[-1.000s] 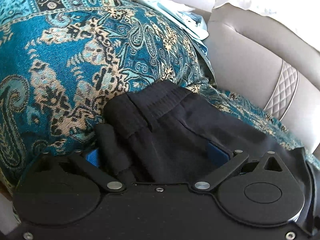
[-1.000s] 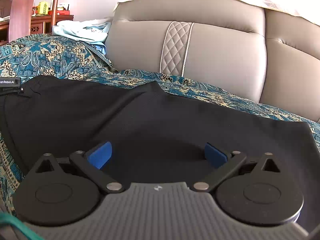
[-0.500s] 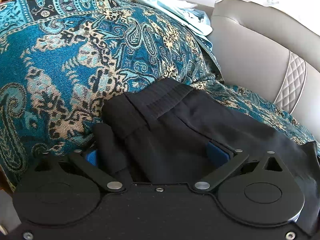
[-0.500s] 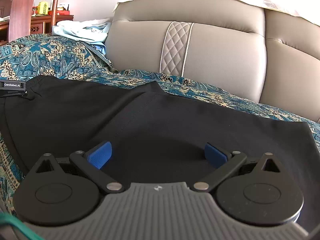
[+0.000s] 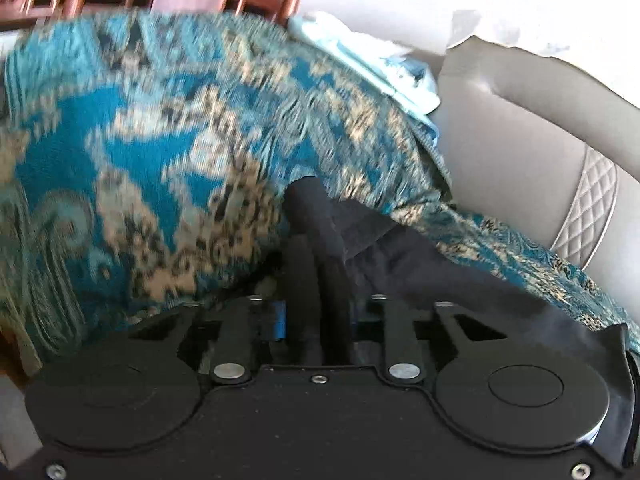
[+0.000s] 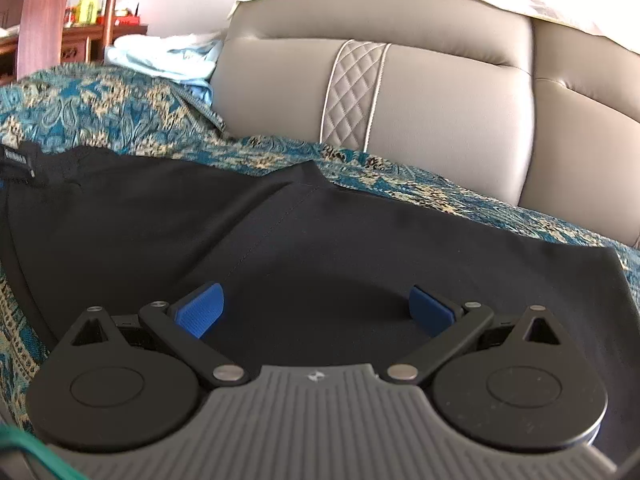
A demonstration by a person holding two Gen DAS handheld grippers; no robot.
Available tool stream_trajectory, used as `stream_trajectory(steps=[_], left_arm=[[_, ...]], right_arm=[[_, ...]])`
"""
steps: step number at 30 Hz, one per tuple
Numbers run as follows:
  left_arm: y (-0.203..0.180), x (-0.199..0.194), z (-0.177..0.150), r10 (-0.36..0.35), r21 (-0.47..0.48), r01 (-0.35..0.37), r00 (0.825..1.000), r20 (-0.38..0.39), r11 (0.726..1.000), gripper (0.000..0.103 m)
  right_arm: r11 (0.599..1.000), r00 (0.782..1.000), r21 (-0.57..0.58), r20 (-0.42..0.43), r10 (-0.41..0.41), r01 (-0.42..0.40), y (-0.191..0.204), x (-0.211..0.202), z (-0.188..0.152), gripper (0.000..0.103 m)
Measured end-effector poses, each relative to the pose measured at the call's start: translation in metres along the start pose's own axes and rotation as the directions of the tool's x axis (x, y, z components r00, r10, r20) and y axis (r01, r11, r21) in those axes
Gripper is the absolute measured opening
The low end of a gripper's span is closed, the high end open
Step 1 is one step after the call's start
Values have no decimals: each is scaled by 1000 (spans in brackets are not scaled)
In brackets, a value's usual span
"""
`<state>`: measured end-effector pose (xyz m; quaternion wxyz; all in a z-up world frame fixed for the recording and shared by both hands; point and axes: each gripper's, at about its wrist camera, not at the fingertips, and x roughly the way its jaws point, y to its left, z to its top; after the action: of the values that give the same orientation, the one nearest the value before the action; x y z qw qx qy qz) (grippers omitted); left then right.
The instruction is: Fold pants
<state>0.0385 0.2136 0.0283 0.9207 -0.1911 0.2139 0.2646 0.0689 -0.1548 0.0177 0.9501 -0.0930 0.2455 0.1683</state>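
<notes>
Black pants (image 6: 320,232) lie spread flat on a teal patterned sofa cover (image 6: 100,108). In the left wrist view the pants' waistband end (image 5: 320,236) is bunched between the fingers of my left gripper (image 5: 318,320), which is shut on it. My right gripper (image 6: 316,312) is open, its blue pads (image 6: 200,310) wide apart just above the flat cloth of the pants' middle. The left gripper shows at the far left of the right wrist view (image 6: 18,162), at the waistband.
The grey leather sofa back (image 6: 400,92) rises behind the pants. A light blue garment (image 6: 160,58) lies on the covered armrest (image 5: 160,140) at the left. Wooden furniture (image 6: 60,40) stands beyond the armrest.
My left gripper has closed from wide open onto the bunched waistband and the view has shifted and blurred. The right gripper has stayed open over the pants.
</notes>
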Motion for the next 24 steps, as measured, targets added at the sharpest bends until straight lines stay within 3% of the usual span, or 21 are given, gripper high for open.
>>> stream_trajectory(steps=[2,10,15,19,22,24], left_arm=[[-7,-8,5,-3,41,2,1000,18,999,14],[-49,-34,22,-23,67,20,999,49,998,13],[-96,-60,27,-136,121,126,988,78,985,13],[-144,-85,23,-255,186,233,962,99,954,13],[-186,-105,12,-360,250,330,929,86,910,13],[-216,-117,0,-419,303,383,906,61,873,13]], right_arm=[[1000,999,0,-30,13,-13,-2,3,6,103],[1000,993,20,-119,-11,13,-17,-6,27,103],[981,984,183,-175,-28,60,-71,-17,37,103],[894,974,446,-217,60,44,-134,-20,31,103],[832,973,551,-217,81,54,-169,-24,25,103],[805,974,586,-220,50,91,-187,-29,22,103]])
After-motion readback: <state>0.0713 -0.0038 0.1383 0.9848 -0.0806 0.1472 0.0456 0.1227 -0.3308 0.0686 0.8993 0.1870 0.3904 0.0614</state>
